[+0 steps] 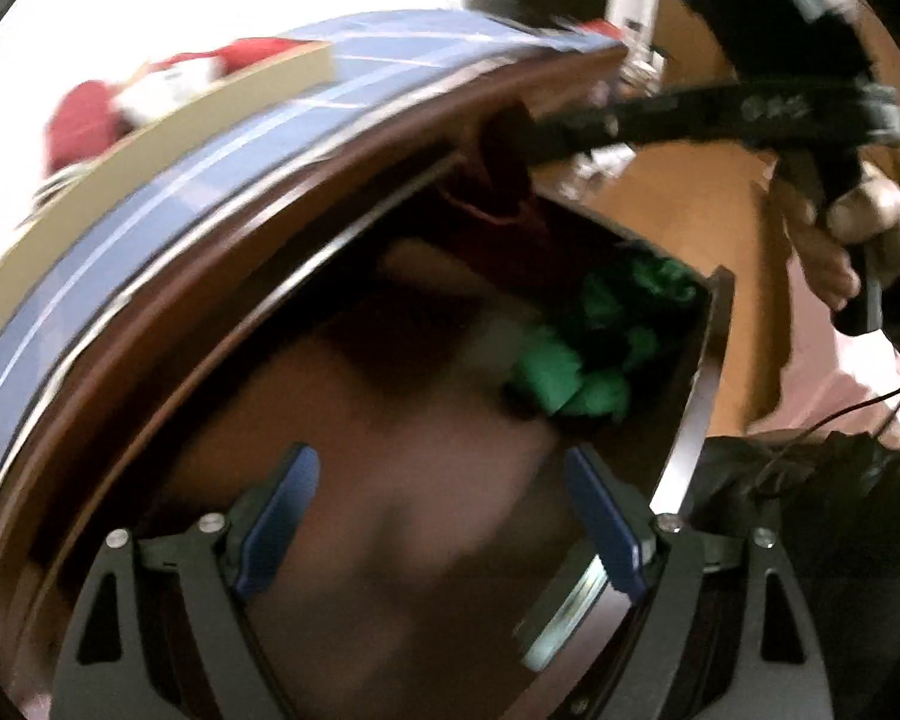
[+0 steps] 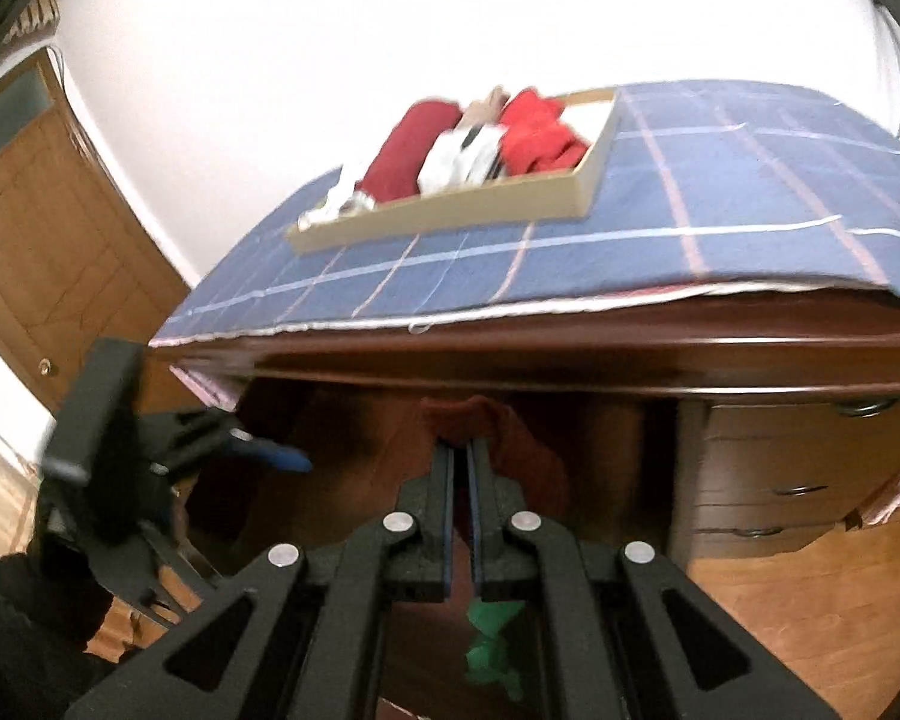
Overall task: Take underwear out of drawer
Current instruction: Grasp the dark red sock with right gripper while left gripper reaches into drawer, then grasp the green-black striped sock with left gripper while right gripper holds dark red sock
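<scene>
The brown wooden drawer [image 1: 693, 396] is pulled open under the desk top. Green underwear [image 1: 594, 348] lies bunched at its right side and also shows in the right wrist view [image 2: 489, 648]. My right gripper [image 2: 461, 450] is shut on a dark red underwear piece [image 2: 510, 438], held above the drawer near the desk edge; in the left wrist view it shows as the right gripper [image 1: 513, 123] with the red cloth [image 1: 501, 174] hanging from it. My left gripper [image 1: 435, 474] is open and empty over the drawer's inside, and shows in the right wrist view [image 2: 282, 456].
A cardboard tray [image 2: 588, 186] with red and white clothes sits on the blue checked cloth [image 2: 720, 192] on the desk top. Closed drawers [image 2: 798, 480] stand at the right. A wooden door [image 2: 36, 228] is at the left. The floor is wooden.
</scene>
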Demonstrator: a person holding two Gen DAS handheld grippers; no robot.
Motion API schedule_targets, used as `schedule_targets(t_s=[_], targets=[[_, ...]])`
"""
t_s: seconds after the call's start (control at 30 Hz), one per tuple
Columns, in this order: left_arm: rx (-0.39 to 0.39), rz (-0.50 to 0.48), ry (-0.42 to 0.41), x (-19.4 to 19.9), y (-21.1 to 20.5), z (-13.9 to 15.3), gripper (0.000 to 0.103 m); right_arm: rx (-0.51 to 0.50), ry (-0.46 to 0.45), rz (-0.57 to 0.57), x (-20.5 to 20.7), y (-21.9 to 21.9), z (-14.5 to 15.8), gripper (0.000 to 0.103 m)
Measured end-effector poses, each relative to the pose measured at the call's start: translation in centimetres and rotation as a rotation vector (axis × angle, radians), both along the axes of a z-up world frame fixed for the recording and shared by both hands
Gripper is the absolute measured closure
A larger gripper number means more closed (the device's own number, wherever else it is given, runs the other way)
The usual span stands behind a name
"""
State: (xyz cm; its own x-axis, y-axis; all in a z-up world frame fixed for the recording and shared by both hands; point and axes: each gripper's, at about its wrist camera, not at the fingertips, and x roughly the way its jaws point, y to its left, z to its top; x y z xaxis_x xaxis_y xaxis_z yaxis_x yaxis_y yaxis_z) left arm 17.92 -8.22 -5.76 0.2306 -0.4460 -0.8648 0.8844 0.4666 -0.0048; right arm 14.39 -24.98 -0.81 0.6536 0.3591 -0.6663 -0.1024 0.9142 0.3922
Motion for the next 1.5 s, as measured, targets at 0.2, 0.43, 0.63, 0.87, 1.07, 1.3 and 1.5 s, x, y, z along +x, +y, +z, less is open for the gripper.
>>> schedule_targets(t_s=[0.2,0.43,0.63,0.87,1.07,1.3,1.5], targets=[[0.038,-0.189,0.085,0.5,-6.0,-1.7,0.018,0.002,-0.044,-0.05,-2.5,-3.1,0.5,0.098],[0.093,-0.365,0.124,0.7,-10.8,-4.6,0.018,0.044,-0.067,-0.112,-3.7,-5.6,-0.1,0.098],[0.072,-0.39,0.231,2.1,-12.6,-6.1,0.017,0.056,-0.069,-0.127,-3.6,-6.9,-0.2,0.098],[0.024,-0.356,0.47,3.6,-12.7,-8.6,0.029,0.042,-0.07,-0.143,-3.3,-7.3,-0.2,0.098],[0.008,-0.425,0.428,2.0,-12.6,-7.1,0.069,0.056,-0.071,-0.173,-3.3,-7.4,0.0,0.098],[0.003,-0.32,0.313,1.3,-10.6,-5.6,0.076,0.061,-0.118,-0.217,-4.1,-7.0,1.4,0.098],[-0.088,-0.135,0.259,2.8,-6.9,-3.0,0.077,0.109,-0.155,-0.262,-4.9,-6.7,1.8,0.098]])
